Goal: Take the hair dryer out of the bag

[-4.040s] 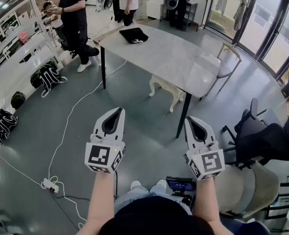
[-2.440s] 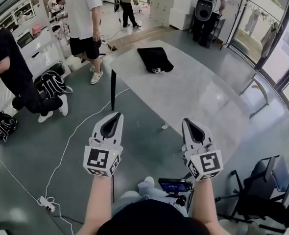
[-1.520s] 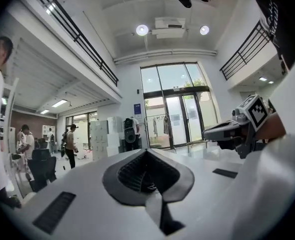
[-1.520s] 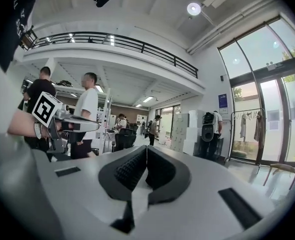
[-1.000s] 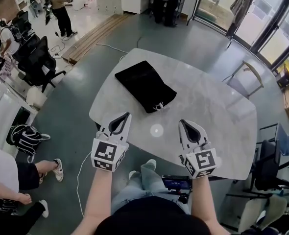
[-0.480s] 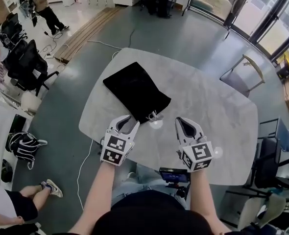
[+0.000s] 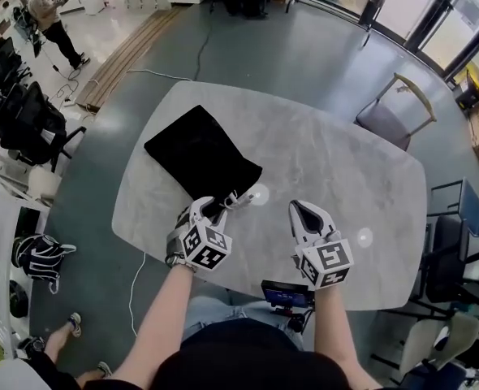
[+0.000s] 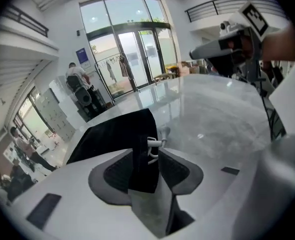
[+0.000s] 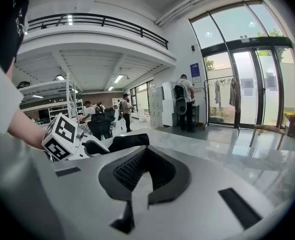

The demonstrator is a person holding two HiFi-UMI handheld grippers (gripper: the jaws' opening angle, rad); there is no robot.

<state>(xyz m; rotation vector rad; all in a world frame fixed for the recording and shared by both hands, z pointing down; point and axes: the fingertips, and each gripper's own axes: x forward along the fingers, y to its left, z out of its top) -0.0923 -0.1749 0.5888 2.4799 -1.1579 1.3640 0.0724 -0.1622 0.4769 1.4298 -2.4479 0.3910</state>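
Observation:
A black drawstring bag lies flat on the left part of the grey marble table, its mouth and white cord toward me. No hair dryer shows; the bag hides whatever is inside. My left gripper points down at the bag's near corner. Its jaws are opening, and in the left gripper view the bag's edge and cord lie between them without being pressed. My right gripper hovers shut and empty over bare table, right of the bag; its own view shows the jaws closed.
A wooden-backed chair stands at the table's far right. Dark chairs stand to the right, office chairs to the left. A backpack and a white cable lie on the floor at left. A person stands far off.
Both grippers have come down and forward over the table. The left one has tipped downward, reached the bag's near corner and opened its jaws. The right one stays shut.

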